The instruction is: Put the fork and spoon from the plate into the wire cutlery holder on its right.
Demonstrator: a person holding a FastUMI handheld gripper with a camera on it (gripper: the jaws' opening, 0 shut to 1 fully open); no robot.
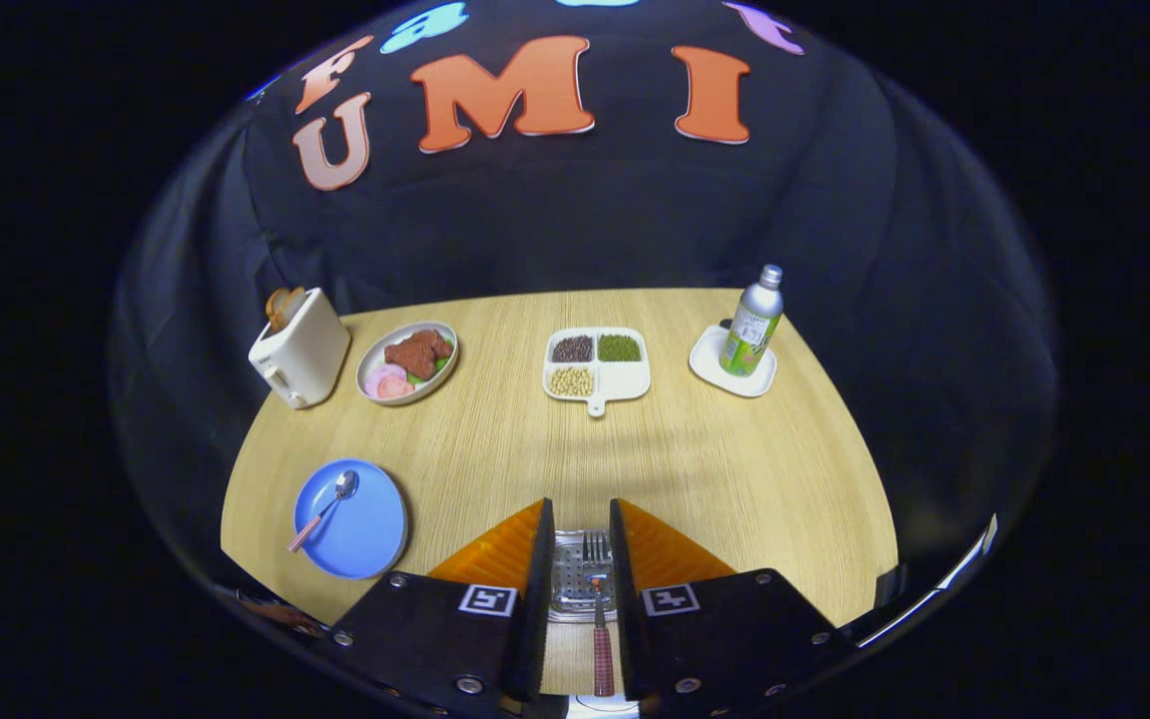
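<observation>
Claw [580,559] clamped on a metal fork with a pink-red handle [598,619], tines forward, above the perforated metal cutlery holder [570,579] between the fingers. Pink-handled metal spoon [323,511] lies on the round blue plate [355,519], left of the fingers on the light wooden desk [635,459].

My gripper [581,559] fingers hold the fork [599,609] over the metal holder [571,579]. The spoon [323,509] lies on the blue plate [360,534].
</observation>
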